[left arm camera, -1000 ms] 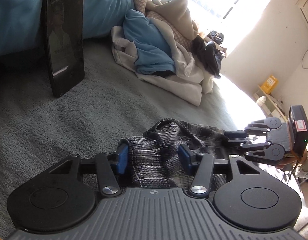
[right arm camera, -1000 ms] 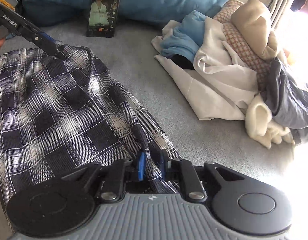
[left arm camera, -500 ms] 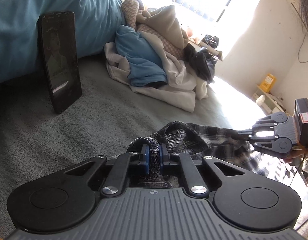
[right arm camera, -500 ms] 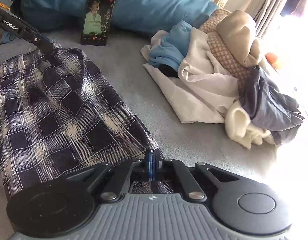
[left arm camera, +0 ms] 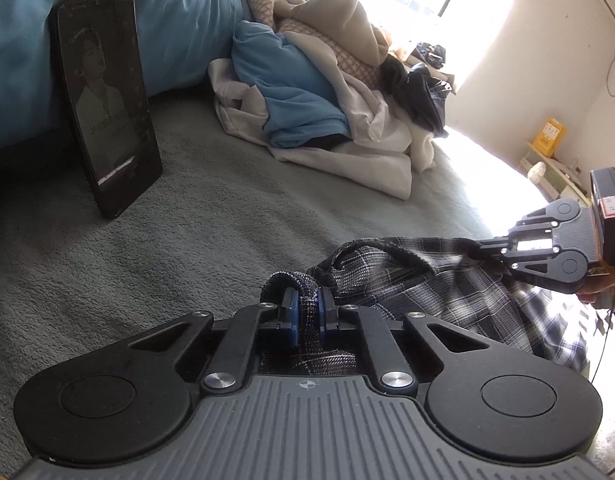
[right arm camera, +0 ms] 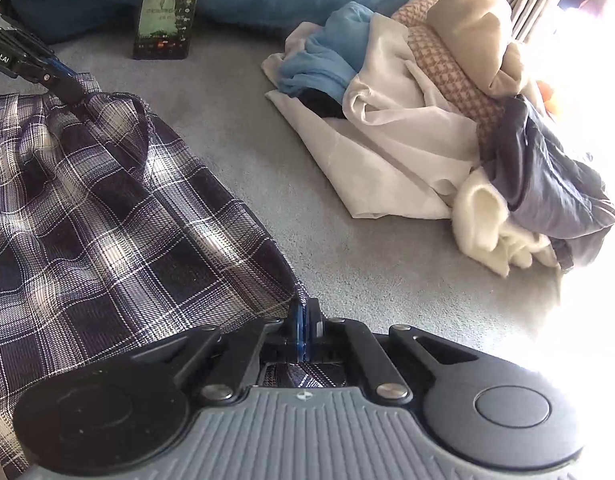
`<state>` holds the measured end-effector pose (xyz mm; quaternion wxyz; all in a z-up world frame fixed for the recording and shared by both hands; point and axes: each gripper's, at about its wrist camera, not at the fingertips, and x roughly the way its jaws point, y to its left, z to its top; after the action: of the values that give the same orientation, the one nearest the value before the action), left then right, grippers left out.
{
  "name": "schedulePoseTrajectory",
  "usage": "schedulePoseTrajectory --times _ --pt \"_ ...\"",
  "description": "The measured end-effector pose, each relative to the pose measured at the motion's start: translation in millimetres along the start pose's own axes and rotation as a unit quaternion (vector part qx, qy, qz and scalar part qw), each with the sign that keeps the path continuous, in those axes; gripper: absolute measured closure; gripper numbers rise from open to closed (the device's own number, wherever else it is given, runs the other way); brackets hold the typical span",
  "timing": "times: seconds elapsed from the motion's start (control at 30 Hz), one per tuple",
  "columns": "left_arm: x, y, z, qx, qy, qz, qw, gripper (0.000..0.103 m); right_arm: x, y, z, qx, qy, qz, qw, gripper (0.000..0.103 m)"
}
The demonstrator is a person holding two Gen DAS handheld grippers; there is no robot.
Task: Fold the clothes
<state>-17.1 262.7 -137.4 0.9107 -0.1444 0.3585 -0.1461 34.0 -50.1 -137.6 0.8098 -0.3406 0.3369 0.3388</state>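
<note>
A dark plaid garment (right arm camera: pixel 107 216) lies spread on the grey bed cover (right arm camera: pixel 387 280). My left gripper (left arm camera: pixel 307 312) is shut on one bunched corner of the plaid garment (left arm camera: pixel 447 288). My right gripper (right arm camera: pixel 303 320) is shut on another corner of its edge. Each gripper shows in the other's view: the right gripper (left arm camera: pixel 487 246) at the right edge, the left gripper (right arm camera: pixel 73 94) at the upper left. The garment hangs slack between them, just above the cover.
A pile of unfolded clothes (right arm camera: pixel 427 120) in blue, cream, beige and grey lies at the back right, also in the left wrist view (left arm camera: pixel 315 100). A phone (left arm camera: pixel 107 100) with a lit screen leans on a blue pillow (left arm camera: pixel 167 20). A bright window is behind.
Both grippers have closed on corners of the plaid garment over the last second. They have since lifted it slightly and drawn it tauter between them.
</note>
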Motion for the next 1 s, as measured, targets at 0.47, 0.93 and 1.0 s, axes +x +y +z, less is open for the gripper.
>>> schedulePoseTrajectory --times 0.47,0.93,1.0 --pt "-28.2 6.0 1.0 -0.038 -0.018 0.017 0.9990 0.097 3.8 -8.7 -1.0 0.059 -0.056 0.049 0.995 0.103" --pt "-41.0 15.9 13.1 -0.073 -0.022 0.048 0.9959 0.063 6.5 -68.2 -16.7 0.320 -0.091 0.062 0.941 0.039" --pt "-46.3 14.3 15.7 -0.073 -0.035 0.057 0.9951 0.059 -2.6 -84.5 -27.3 0.374 -0.109 0.064 0.919 0.038"
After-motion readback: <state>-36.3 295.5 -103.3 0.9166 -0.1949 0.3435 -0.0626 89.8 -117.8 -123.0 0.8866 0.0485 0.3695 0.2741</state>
